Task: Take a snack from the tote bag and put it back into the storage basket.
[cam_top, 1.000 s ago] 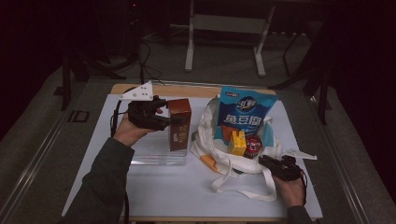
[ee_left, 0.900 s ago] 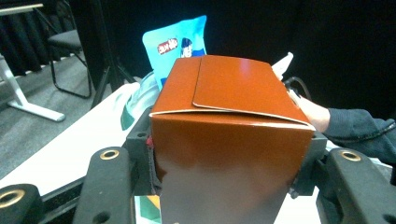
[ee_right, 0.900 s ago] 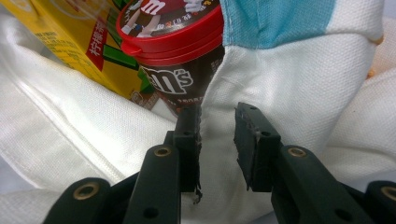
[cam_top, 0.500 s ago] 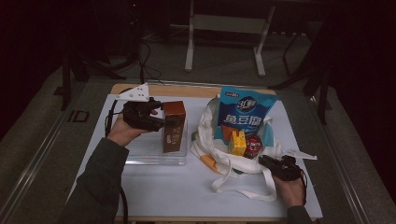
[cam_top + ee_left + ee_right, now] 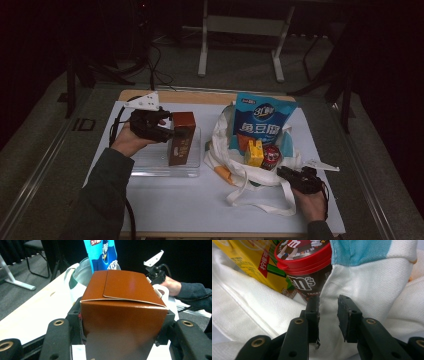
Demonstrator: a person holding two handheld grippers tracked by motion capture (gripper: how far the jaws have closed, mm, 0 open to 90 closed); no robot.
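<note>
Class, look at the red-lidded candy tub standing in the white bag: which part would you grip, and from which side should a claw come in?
Grip the candy tub just under its red lid, coming from above. It stands upright, lid clear of the white bag, while the yellow carton and blue packet crowd its sides, and bag cloth covers its lower body in the right gripper view. A side approach would probably snag cloth.

From above I see my left hand-held gripper [image 5: 167,131] clamped on a brown box [image 5: 181,138], which stands upright over a clear tray [image 5: 150,165] on the white-covered counter [image 5: 200,200]. Right of it sits a white tote bag [image 5: 235,167], open, with a blue snack pouch [image 5: 262,122], a yellow carton [image 5: 254,153] and a red-lidded tub [image 5: 270,157] inside. My right hand-held gripper [image 5: 285,173] sits at the bag's near edge; I can't tell its grip from here.
</note>
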